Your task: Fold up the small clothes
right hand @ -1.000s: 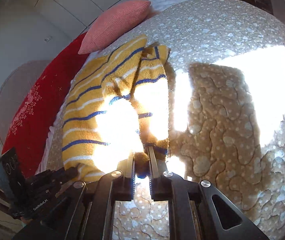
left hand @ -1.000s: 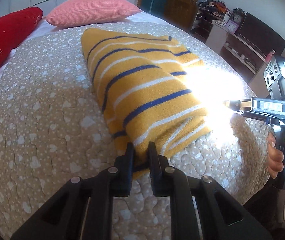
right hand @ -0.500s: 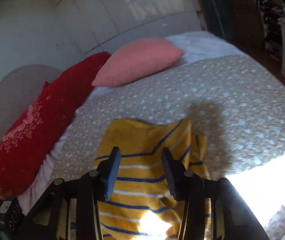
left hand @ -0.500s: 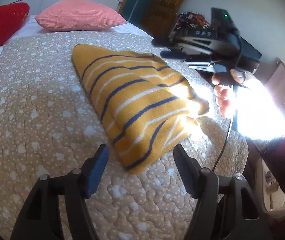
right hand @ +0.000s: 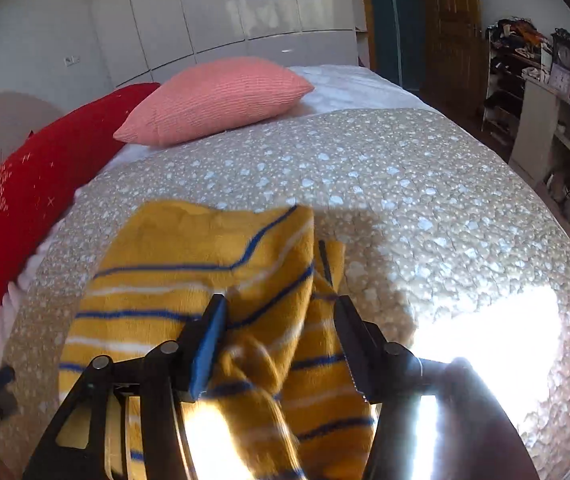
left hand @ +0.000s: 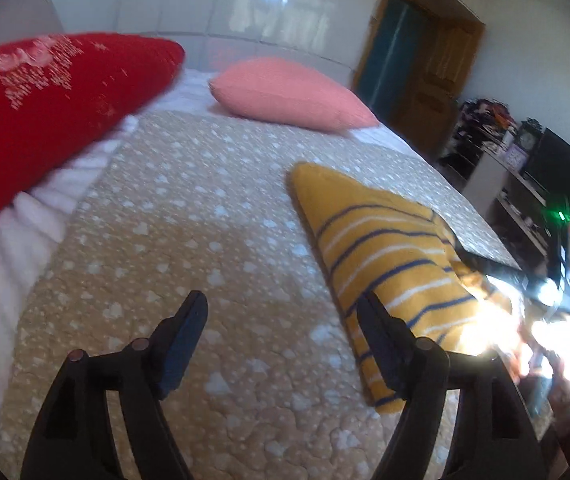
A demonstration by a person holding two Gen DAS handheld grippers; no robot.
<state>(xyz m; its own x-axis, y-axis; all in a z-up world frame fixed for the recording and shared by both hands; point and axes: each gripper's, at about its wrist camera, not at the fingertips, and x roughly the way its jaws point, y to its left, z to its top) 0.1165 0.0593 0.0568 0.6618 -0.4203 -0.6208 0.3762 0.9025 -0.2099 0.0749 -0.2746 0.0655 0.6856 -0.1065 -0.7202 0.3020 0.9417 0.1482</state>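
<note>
From the left wrist view: the left tongs [left hand: 281, 340] are spreading apart right now, with nothing between them but bare quilted bedspread [left hand: 189, 232]. The striped yellow garment [left hand: 389, 264] lies flat on the bed just off to their right, its near edge running behind the right-hand finger, apart from the pads as far as I can see. It looks doubled over into a long wedge, so my guess is a fold has just been laid and the cloth is let lie to keep its shape. A red pillow [left hand: 45, 116] and a pink pillow [left hand: 289, 94] sit at the head of the bed, well clear. Glare hides the right tongs here.

Now the right wrist view: the right tongs [right hand: 281, 340] are opening too. The striped yellow garment [right hand: 205, 280] sits below and between the two fingers, bunched and sunlit near the camera, but the pads aren't pinching it. Loose, then, and resting on the bedspread [right hand: 425, 200].
</note>
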